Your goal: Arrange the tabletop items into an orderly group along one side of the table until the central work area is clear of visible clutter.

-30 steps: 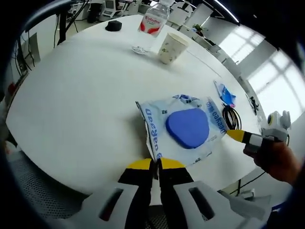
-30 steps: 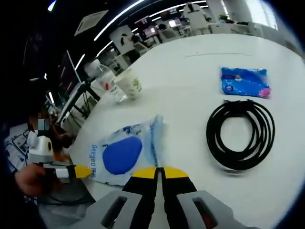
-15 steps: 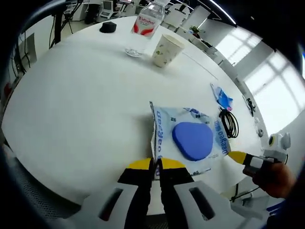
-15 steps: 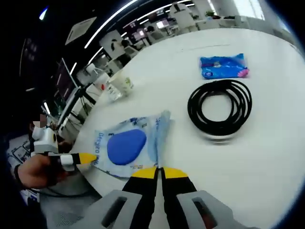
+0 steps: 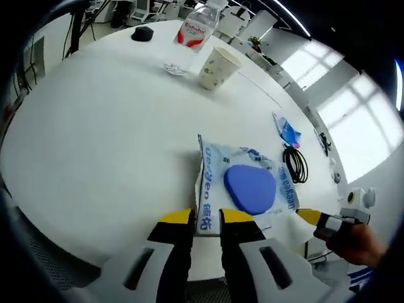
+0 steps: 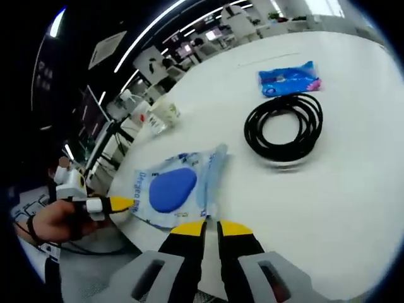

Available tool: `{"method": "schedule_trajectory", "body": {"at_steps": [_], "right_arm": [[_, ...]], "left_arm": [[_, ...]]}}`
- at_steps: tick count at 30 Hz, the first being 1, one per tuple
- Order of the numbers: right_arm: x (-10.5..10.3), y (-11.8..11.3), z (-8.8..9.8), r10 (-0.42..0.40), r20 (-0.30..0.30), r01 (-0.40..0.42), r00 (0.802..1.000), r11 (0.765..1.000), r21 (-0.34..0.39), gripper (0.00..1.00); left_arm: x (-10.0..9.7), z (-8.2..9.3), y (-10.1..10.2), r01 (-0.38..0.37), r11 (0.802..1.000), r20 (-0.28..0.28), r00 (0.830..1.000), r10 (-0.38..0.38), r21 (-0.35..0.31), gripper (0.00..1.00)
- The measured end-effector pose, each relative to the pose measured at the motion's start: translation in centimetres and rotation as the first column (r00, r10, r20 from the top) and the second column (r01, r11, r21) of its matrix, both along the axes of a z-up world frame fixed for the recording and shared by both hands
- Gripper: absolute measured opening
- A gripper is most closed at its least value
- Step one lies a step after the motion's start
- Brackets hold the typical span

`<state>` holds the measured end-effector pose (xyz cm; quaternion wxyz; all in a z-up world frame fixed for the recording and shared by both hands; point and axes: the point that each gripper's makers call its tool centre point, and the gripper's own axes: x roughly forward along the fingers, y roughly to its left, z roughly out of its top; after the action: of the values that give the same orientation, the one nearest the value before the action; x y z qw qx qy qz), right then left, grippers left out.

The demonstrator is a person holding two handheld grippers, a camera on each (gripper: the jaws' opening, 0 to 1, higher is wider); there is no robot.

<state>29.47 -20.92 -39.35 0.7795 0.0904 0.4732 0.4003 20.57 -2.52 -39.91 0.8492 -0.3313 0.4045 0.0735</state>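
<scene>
A clear plastic bag with blue print (image 5: 246,186) holds a flat blue pad and lies flat near the table's near edge. My left gripper (image 5: 206,216) stands at the bag's near edge, open, with that edge in the gap between its yellow tips. At the bag's right corner sits the right gripper's yellow tip (image 5: 309,216). In the right gripper view the bag (image 6: 173,189) lies just ahead of my right gripper (image 6: 211,227), whose tips are slightly apart at its corner. The left gripper (image 6: 120,204) touches the bag's far-left edge there.
A black cable coil (image 5: 295,164) (image 6: 284,126) and a blue packet (image 5: 285,130) (image 6: 290,81) lie beyond the bag. A paper cup (image 5: 214,66) (image 6: 165,112), a water bottle (image 5: 197,28) and a small black object (image 5: 142,35) stand far off on the white round table (image 5: 95,139).
Both grippers were shut on the bag's edges and have parted their jaws. The bag now lies flatter on the table. Both cameras have drawn back a little.
</scene>
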Motion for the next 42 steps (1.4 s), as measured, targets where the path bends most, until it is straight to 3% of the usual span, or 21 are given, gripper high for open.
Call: {"method": "schedule_trajectory", "body": {"at_steps": [11,21,30,39,42], "right_arm": [[1.9,-0.2,0.0,-0.004,0.005,0.004,1.0,1.0,-0.016,0.16],[2.9,2.3,0.1,0.056,-0.038,-0.056,0.998,0.998,0.005,0.27],[2.6,3.9,-0.6,0.096,-0.053,-0.097,0.994,0.995,-0.014,0.24],[3.6,2.8,-1.2,0.076,-0.054,-0.077,0.996,0.996,-0.033,0.1],[3.4,2.9,-1.1,0.054,-0.087,-0.056,0.995,0.998,-0.014,0.06]], "left_arm": [[-0.1,-0.5,0.6,-0.018,1.0,-0.005,1.0,0.018,-0.025,0.15],[-0.2,-1.0,0.2,-0.01,0.999,-0.04,0.999,0.008,-0.035,0.15],[-0.2,-1.3,0.5,-0.008,1.0,-0.054,0.999,0.007,-0.019,0.12],[-0.3,-1.6,0.4,-0.019,1.0,-0.055,0.998,0.018,-0.021,0.09],[-0.1,-1.4,0.2,-0.032,0.999,-0.046,0.998,0.03,-0.03,0.05]]}}
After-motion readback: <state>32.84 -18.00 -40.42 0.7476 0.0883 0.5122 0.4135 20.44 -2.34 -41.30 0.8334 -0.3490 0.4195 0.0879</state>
